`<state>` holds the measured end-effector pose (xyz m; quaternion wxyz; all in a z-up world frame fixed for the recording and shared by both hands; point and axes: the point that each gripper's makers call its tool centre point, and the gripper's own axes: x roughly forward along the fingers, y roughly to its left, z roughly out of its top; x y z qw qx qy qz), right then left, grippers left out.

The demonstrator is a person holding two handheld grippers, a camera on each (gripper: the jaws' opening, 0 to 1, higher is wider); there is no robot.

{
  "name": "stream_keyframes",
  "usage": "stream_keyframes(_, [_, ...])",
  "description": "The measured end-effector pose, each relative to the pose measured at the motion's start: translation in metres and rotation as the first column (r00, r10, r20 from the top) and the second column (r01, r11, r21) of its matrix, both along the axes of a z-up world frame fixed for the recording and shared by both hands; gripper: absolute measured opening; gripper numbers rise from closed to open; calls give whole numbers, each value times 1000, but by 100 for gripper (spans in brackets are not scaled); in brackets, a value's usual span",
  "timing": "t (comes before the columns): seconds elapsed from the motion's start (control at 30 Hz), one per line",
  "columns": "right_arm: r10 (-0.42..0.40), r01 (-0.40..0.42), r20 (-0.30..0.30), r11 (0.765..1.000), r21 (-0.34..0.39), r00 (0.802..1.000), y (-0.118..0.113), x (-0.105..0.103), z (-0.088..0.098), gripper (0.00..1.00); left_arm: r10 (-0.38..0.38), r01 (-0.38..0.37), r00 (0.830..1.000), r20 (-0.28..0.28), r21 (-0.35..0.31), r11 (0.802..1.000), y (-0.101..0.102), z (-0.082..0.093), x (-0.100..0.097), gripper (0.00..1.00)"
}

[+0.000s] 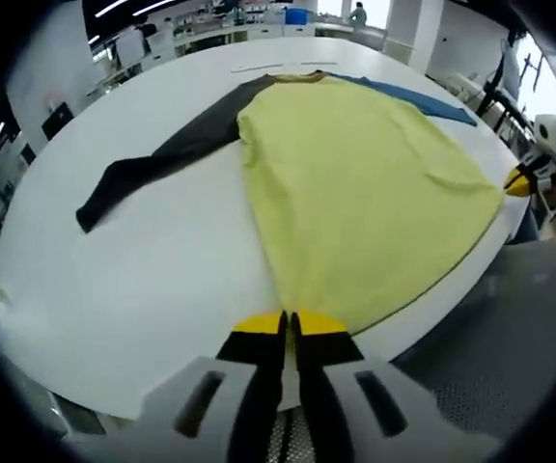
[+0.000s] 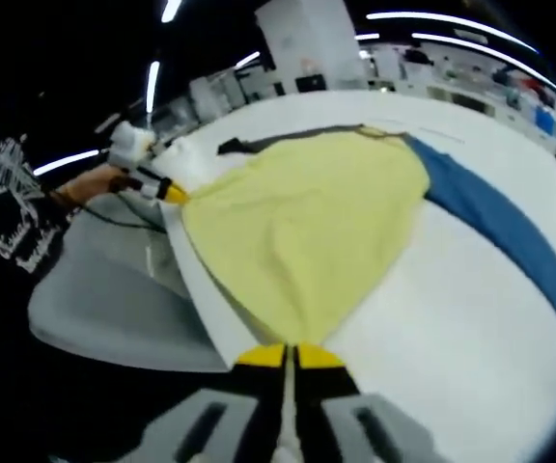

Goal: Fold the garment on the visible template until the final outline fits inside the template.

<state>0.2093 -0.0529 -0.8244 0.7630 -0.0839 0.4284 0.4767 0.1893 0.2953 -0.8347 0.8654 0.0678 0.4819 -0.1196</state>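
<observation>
- The shirt (image 1: 355, 183), yellow with one dark sleeve (image 1: 152, 159) and one blue sleeve (image 2: 495, 217), lies spread flat on the white table (image 1: 143, 280).
- Its hem reaches the table's near edge.
- The left gripper (image 1: 289, 328) pinches one hem corner, jaws closed on the cloth.
- The right gripper (image 2: 290, 355) clamps the opposite hem corner the same way.
- Beyond the table, benches stand under ceiling lights.
</observation>
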Motion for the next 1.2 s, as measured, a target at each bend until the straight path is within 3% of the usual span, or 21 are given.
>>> stream_keyframes(0.23, [4,-4,-14,1000,-3,1000,-2,-6,-1,0,5,-5,1000,-16,35,999,9,-2,-7,2])
stream_keyframes(0.3, [-36,36,-33,999,13,999,-4,-5,1,1,10,-9,1000,-12,37,999,11,-2,-9,5])
stream_keyframes(0.43, [-106,108,-47,993,44,993,-6,2,9,19,34,-34,999,18,-3,999,12,0,-8,15])
stream_keyframes(0.67, [-213,214,-20,970,114,977,-9,25,24,56,58,-50,991,121,-68,996,3,13,7,53])
stream_keyframes(0.77, [-271,271,-17,955,123,962,-12,35,28,72,56,-40,985,166,-94,995,-1,21,14,61])
stream_keyframes(0.97, [-404,397,22,907,141,915,-30,61,36,87,39,-15,971,235,-104,994,-1,27,27,80])
stream_keyframes(1.03, [-459,449,40,882,140,888,-40,72,37,93,31,-2,963,267,-108,994,-3,32,30,88])
stream_keyframes(1.2, [-578,564,69,811,155,813,-63,99,46,93,13,15,959,284,-98,995,-9,40,32,94])
